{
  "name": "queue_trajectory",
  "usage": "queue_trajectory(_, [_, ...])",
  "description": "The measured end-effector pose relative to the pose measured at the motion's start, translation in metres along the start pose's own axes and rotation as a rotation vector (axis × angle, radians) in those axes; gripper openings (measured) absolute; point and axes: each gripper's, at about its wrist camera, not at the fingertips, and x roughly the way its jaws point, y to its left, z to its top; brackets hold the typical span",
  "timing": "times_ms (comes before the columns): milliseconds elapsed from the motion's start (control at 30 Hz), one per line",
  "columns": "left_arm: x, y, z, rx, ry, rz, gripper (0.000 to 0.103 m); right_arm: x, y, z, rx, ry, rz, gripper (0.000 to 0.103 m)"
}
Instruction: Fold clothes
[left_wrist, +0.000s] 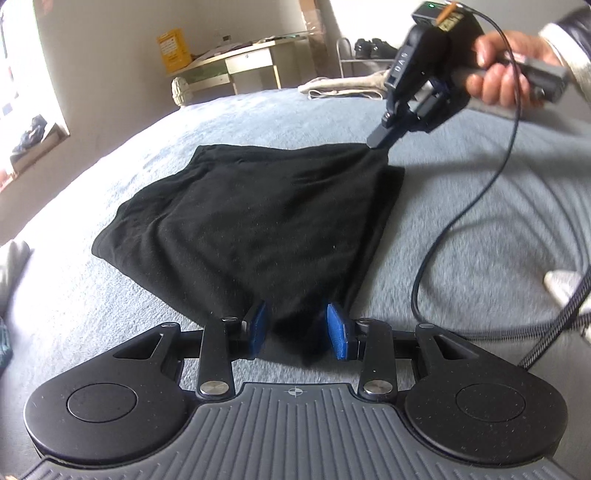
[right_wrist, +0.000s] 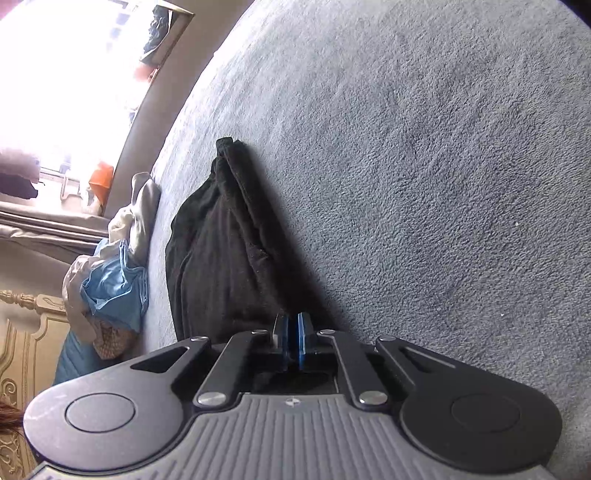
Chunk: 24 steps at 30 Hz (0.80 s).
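A black garment lies folded on the grey-blue bed cover. Its top layer is drawn up like a tent between my two grippers. My left gripper is at the near edge, its blue pads closed on a bunch of the black cloth. My right gripper, held by a person's hand, pinches the far right corner, lifted slightly off the bed. In the right wrist view its pads stand almost together. The garment stretches away from them over the cover.
A black cable loops over the bed to the right of the garment. A pale cloth pile lies at the far bed edge, with a desk behind it. Blue and white clothes are heaped at the bed's side.
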Motion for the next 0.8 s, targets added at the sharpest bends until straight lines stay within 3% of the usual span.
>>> queue_trajectory(233, [-0.005, -0.004, -0.003, 0.042, -0.003, 0.019, 0.032, 0.0, 0.001, -0.001, -0.008, 0.008, 0.008, 0.005])
queue_trajectory(467, [-0.005, -0.005, -0.005, 0.043, -0.001, 0.012, 0.013, -0.005, 0.005, -0.001, -0.004, -0.006, 0.029, 0.005])
queue_trajectory(667, [-0.011, 0.0, -0.006, -0.003, -0.022, 0.019, 0.002, -0.008, 0.008, -0.003, 0.001, -0.008, 0.034, 0.005])
queue_trajectory(800, [-0.022, 0.007, -0.007, -0.036, -0.045, 0.005, 0.001, -0.013, 0.013, -0.008, -0.019, -0.004, 0.008, 0.004])
